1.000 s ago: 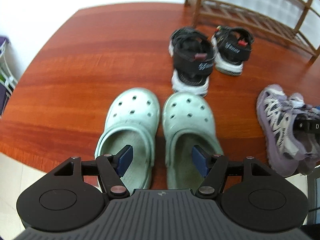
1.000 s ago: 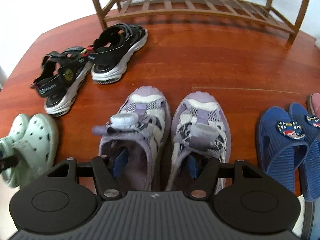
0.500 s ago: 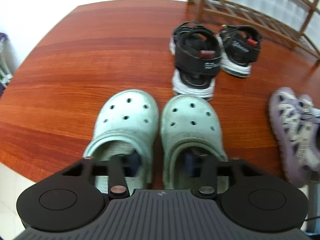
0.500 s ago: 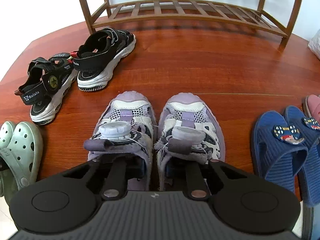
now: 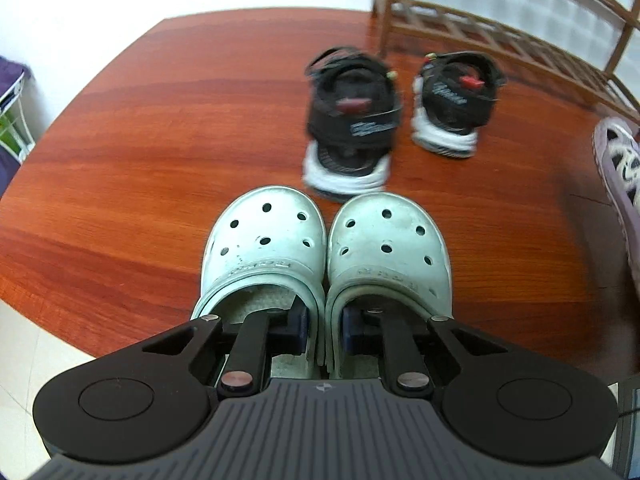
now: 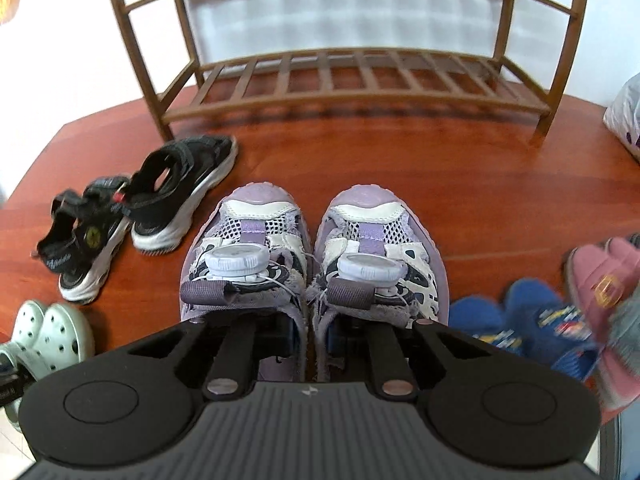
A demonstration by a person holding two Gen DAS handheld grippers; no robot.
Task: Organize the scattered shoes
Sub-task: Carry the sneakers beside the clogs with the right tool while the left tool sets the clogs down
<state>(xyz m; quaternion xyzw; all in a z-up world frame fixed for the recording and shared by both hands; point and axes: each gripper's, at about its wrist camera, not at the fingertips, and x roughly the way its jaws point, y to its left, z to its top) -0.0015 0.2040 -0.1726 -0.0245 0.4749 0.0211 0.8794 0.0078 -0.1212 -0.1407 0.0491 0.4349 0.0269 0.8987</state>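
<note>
Two mint-green clogs (image 5: 264,236) sit side by side under my left gripper (image 5: 325,326). One finger is inside each clog, and the gripper is shut on their two inner walls, pinching the pair together. In the right wrist view, my right gripper (image 6: 310,334) is shut the same way on the inner walls of a pair of purple mesh sneakers (image 6: 244,240), which it holds off the floor. The sneakers' toes point at the wooden shoe rack (image 6: 352,80). The clogs (image 6: 52,328) show again at the lower left, and one sneaker (image 5: 620,168) at the right edge of the left wrist view.
Two black sandals (image 5: 352,120) lie on the red-brown wooden floor (image 5: 160,160) between the clogs and the rack's left leg (image 5: 384,8). Blue slippers (image 6: 520,320) and a pink slipper (image 6: 600,280) lie to the right. A white bag (image 6: 624,116) sits beside the rack. The rack's bottom shelf holds nothing.
Both grippers went from open to shut, each pinching its pair of shoes together. The right one rose with the sneakers toward the rack. The left one moved forward with the clogs.
</note>
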